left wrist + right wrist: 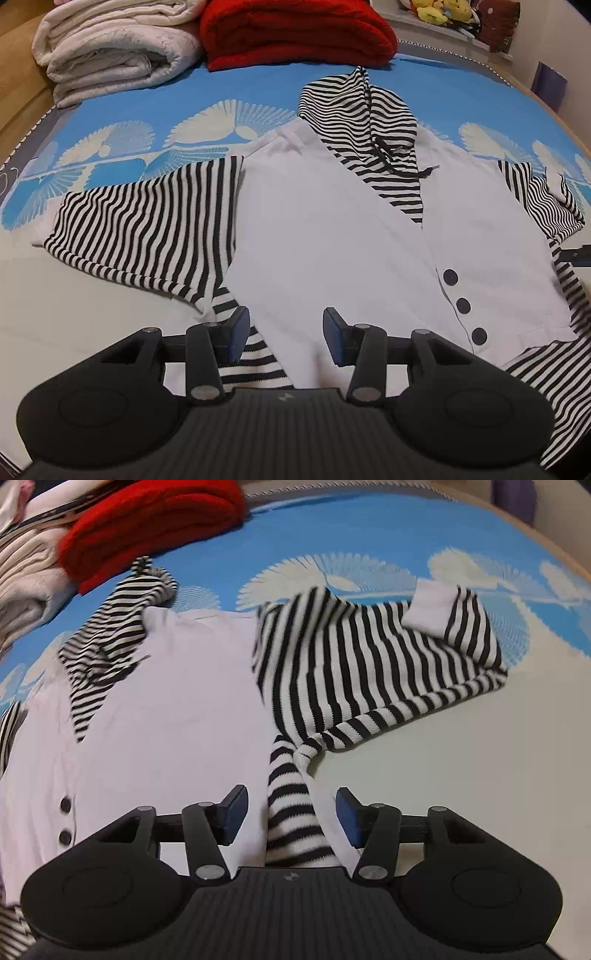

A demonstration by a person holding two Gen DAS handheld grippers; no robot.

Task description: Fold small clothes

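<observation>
A small white hooded jacket (332,229) with black-and-white striped hood (347,107), striped sleeves and black buttons (463,305) lies face up on the bed. My left gripper (286,338) is open, its fingers over the jacket's lower left hem, near the left sleeve (147,221). My right gripper (291,818) is open over the striped side strip at the lower right of the jacket (155,716). The right sleeve (369,664) lies crumpled just ahead, its white cuff (428,607) turned up.
The bed cover (184,107) is blue with white fan shapes, cream near me. A folded red blanket (295,29) and a folded white blanket (114,48) lie at the far edge. Soft toys (443,13) sit behind the bed.
</observation>
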